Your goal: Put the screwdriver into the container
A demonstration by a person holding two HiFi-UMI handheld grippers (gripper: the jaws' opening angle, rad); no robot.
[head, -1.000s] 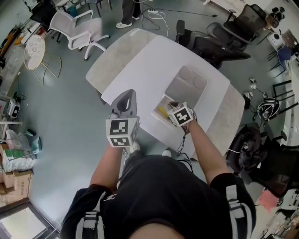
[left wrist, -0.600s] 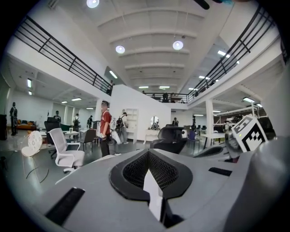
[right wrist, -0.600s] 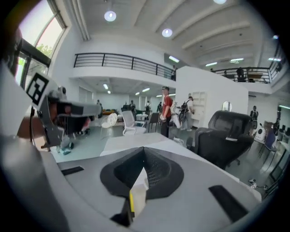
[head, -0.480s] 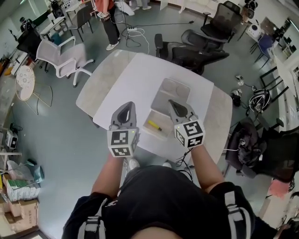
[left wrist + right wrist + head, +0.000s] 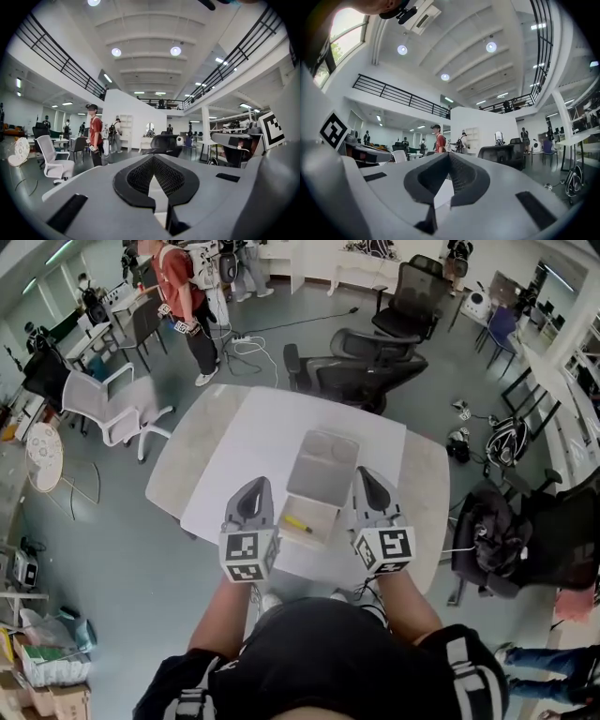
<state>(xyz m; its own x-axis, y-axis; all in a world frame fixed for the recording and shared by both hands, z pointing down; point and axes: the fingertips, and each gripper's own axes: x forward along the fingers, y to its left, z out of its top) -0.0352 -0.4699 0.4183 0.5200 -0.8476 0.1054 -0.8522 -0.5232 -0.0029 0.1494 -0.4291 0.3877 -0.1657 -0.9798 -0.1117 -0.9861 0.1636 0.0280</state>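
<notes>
screwdriver (image 5: 298, 523) lies in near half of container (image 5: 323, 470), at near edge of table (image 5: 253, 432). left gripper (image 5: 256, 486) and right gripper (image 5: 362, 474) flank container; both jaws closed tip to tip, nothing held.

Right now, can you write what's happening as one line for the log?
screwdriver: lying in container | left tool: shut, empty | right tool: shut, empty | task: looks done

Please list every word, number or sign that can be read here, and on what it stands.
None can be read. The left gripper and right gripper bear only black-and-white square markers, no letters. The container and the screwdriver show no print.
</notes>
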